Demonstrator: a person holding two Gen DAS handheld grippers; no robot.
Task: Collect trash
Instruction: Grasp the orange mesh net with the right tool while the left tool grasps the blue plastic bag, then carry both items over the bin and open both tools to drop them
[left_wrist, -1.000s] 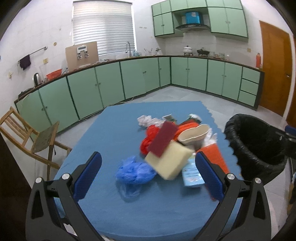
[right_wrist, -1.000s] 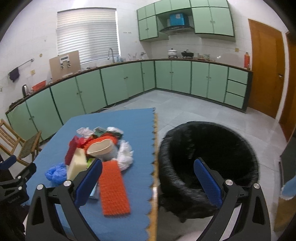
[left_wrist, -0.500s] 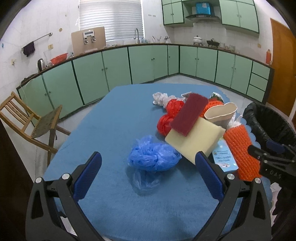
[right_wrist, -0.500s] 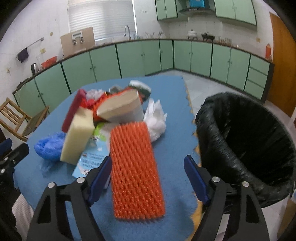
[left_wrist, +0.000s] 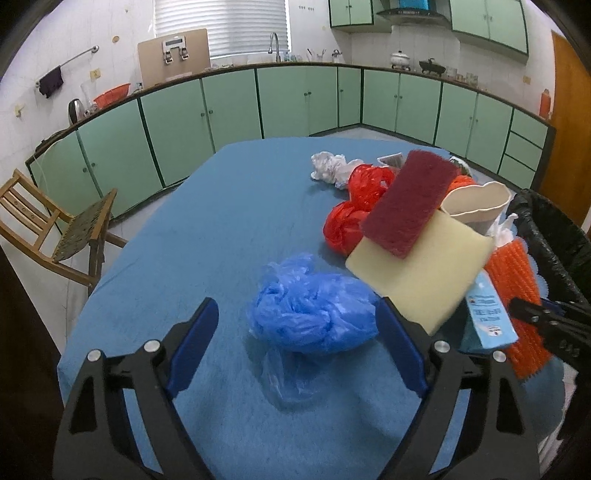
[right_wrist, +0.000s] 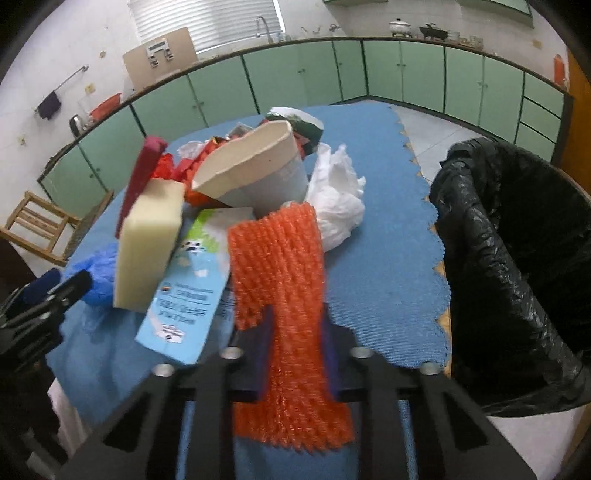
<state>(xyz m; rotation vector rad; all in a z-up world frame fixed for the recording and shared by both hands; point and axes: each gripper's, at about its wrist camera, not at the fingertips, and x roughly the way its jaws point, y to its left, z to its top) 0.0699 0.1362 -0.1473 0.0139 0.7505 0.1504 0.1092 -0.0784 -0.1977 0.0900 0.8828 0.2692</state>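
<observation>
On the blue table cover (left_wrist: 155, 280), my right gripper (right_wrist: 295, 354) pinches the orange foam net (right_wrist: 280, 258), just beside the black-lined bin (right_wrist: 517, 258). My left gripper (left_wrist: 295, 332) is closing its wide jaws around the crumpled blue plastic bag (left_wrist: 310, 310), not pressing it yet.

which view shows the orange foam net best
The right wrist view: the net fills the centre, pinched at its near end between the right gripper jaws. The left wrist view shows it only at the right edge, partly behind a blue carton.
</observation>
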